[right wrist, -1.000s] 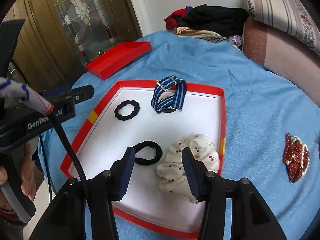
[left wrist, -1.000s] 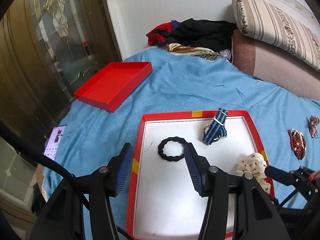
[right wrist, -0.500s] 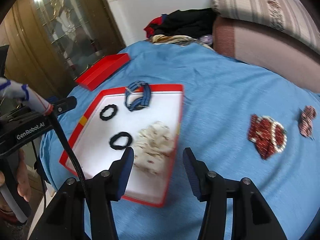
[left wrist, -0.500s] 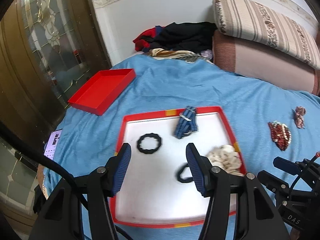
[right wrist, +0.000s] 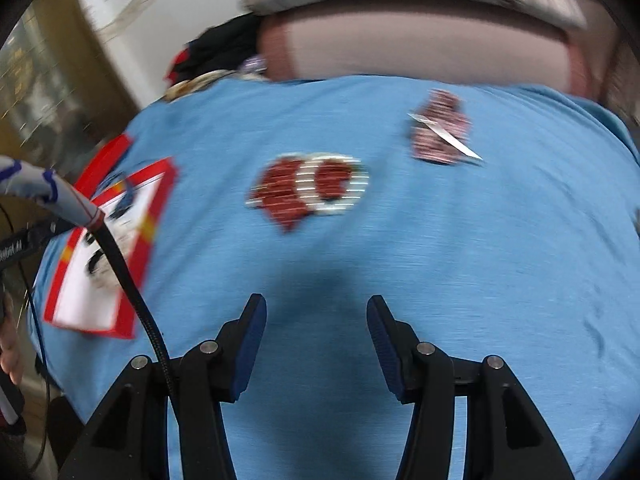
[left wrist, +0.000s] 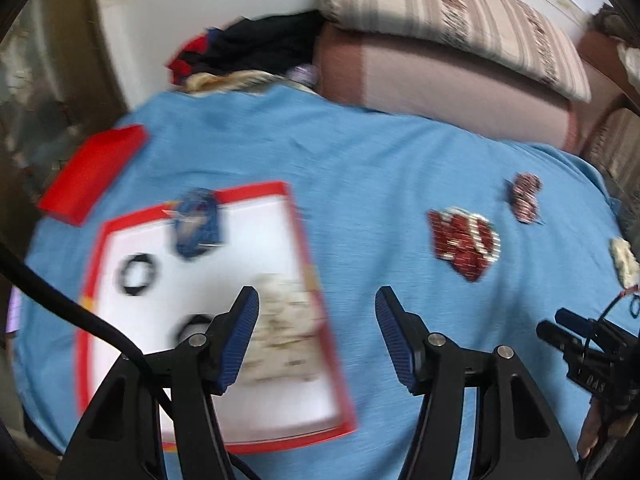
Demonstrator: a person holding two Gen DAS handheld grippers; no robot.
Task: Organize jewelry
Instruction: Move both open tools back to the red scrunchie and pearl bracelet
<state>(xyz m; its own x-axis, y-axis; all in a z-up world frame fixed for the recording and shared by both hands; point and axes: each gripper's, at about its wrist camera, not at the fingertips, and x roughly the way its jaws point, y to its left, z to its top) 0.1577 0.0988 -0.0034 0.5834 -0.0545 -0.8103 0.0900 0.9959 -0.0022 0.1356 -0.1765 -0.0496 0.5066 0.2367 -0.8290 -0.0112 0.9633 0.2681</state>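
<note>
Both views are motion-blurred. A red-rimmed white tray lies on the blue cloth and holds a blue striped strap, a black wavy ring, a black hair tie and a cream scrunchie. Right of the tray lie a red beaded piece and a smaller one. My left gripper hovers over the tray's right edge, its jaws opening with nothing between them. My right gripper is open and empty over bare cloth, short of the red beaded piece and the smaller tagged one.
A red lid sits at the cloth's far left. Piled clothes and a striped cushion on a sofa back the cloth. A small cream item lies at the right edge. A wooden glazed door stands on the left.
Both grippers have swung right, away from the tray's middle. The tray has slid to the left in both views and the red beaded pieces now sit ahead of the right gripper.
</note>
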